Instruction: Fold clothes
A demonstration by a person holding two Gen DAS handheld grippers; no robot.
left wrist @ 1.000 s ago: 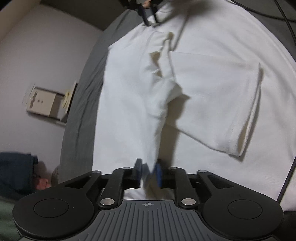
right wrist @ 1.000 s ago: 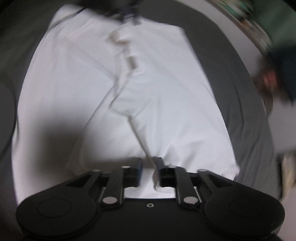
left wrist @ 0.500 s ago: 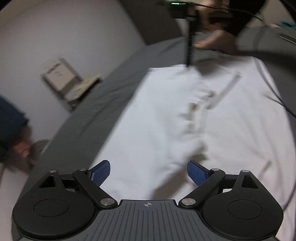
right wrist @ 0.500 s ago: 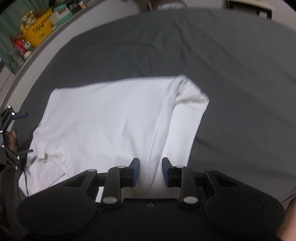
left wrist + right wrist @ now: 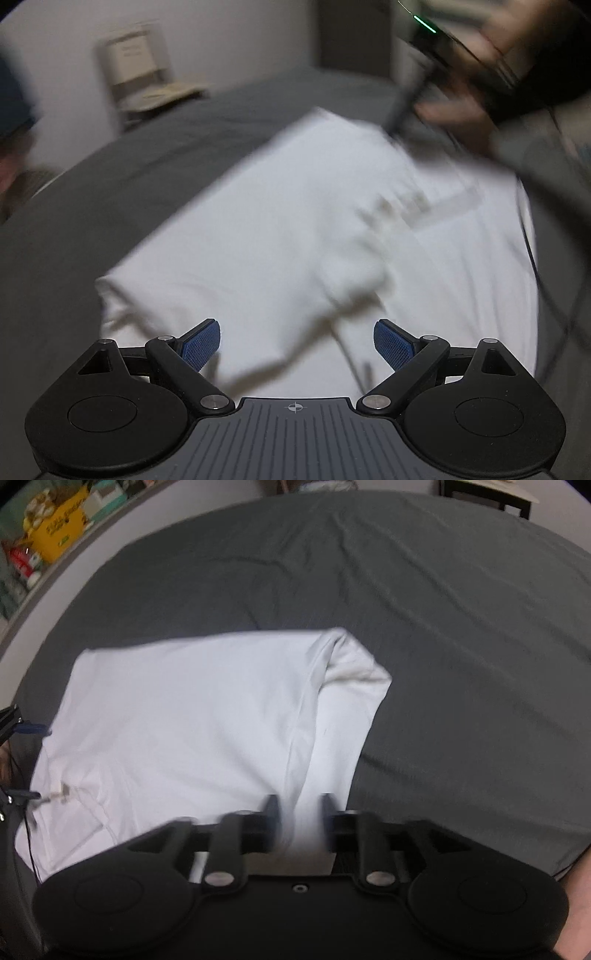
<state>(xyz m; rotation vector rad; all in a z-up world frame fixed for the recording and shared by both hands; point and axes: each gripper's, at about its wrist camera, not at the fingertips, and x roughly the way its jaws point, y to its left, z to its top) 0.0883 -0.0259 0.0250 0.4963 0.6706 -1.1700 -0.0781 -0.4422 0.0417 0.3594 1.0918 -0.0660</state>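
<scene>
I have the white shirt (image 5: 192,716) lying on the grey bed (image 5: 461,646), one side already folded over so a sleeve (image 5: 354,672) sits on top near the far edge. My left gripper (image 5: 297,341) has its fingers spread wide with nothing between them, hovering over the near hem. My right gripper (image 5: 297,810) has just been opening its fingers; a ridge of shirt fabric runs up between them, and they look parted rather than pinching (the view is blurred, so I judge this loosely). The risk I see: if the right fingers drag away before fully clearing that ridge, they could pull the fold crooked, and the thin cable (image 5: 532,258) lying over the shirt may snag it
</scene>
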